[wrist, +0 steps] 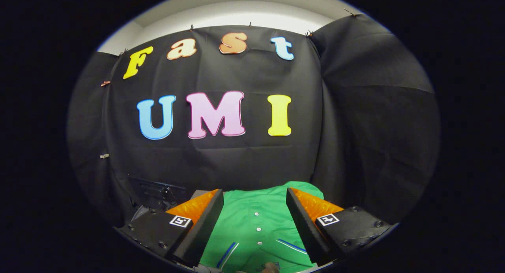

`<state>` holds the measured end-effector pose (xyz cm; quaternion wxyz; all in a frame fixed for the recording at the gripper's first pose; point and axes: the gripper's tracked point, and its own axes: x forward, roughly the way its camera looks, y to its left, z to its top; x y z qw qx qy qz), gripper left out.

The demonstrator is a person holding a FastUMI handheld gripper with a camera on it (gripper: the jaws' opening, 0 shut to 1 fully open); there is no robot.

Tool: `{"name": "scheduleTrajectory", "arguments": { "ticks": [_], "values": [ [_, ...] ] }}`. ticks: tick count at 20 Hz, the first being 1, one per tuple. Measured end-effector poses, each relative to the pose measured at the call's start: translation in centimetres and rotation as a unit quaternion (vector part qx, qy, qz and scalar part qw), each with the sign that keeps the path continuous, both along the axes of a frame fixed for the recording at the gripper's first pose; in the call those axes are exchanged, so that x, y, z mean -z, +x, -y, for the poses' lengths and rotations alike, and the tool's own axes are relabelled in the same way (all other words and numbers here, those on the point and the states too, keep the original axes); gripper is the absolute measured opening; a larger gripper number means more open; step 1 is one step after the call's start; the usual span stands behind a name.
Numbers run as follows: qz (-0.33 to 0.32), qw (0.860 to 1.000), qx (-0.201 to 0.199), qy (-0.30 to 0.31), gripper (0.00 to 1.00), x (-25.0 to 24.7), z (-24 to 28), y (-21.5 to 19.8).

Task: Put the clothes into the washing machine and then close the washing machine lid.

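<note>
The fingers stand wide apart and hold nothing. Between them, and running on just beyond their tips toward 12 o'clock, lies a green shirt with a row of small pale buttons down its front and thin blue-and-white stripes slanting off at 7 and 5 o'clock. The garment seems spread fairly flat, though what carries it is hidden. At 10 o'clock from the left finger sits a dark, boxy piece of equipment against the booth's cloth wall; whether that is the washing machine I cannot tell.

The step in hand looks like the first grasp of the shirt. To do it well, lower the fingers straight down so each lands on cloth either side of the button row, press in enough to gather a fold, then close on that fold and not on one thin layer, which could slip.

No brand or readable writing appears on the shirt; each finger carries a small square coded marker, not text.
</note>
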<state>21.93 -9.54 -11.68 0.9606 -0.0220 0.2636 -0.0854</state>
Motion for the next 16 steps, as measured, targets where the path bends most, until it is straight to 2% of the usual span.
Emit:
{"name": "scheduleTrajectory", "arguments": {
  "ticks": [8,16],
  "values": [
    [-0.107,0.994,0.025,-0.002,1.0,7.2,1.6,0.8],
    [-0.197,0.98,0.035,-0.011,0.99,12.9,3.1,-0.1]
  ]
}}
